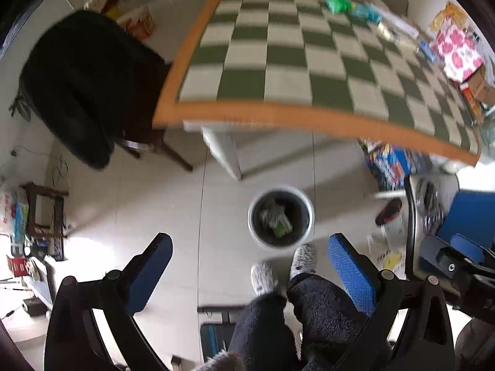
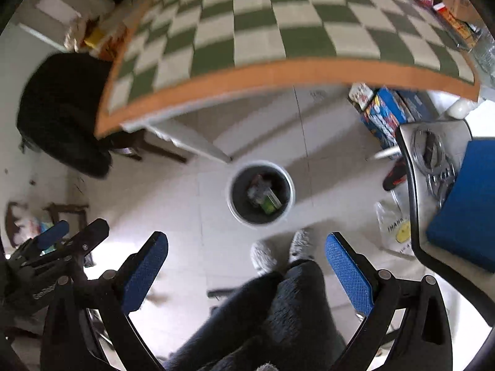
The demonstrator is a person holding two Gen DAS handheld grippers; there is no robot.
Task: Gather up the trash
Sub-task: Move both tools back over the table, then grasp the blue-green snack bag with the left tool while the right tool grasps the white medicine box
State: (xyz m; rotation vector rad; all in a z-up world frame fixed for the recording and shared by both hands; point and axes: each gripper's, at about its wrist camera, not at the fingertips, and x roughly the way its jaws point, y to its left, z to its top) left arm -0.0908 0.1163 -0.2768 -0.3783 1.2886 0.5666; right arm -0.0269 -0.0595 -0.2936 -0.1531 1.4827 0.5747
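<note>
A round white trash bin stands on the tiled floor below the table's front edge; it also shows in the right wrist view. Crumpled wrappers and a green packet lie inside it, also seen in the right wrist view. My left gripper is open and empty, held high above the floor, just short of the bin. My right gripper is open and empty, also above the floor short of the bin. Each gripper shows at the edge of the other's view.
A table with a green-and-white checked cloth and orange border spans the top. Green and blue bags and boxes lie at its far right. A black chair stands left. A person's legs and slippers are below the grippers. A blue seat is right.
</note>
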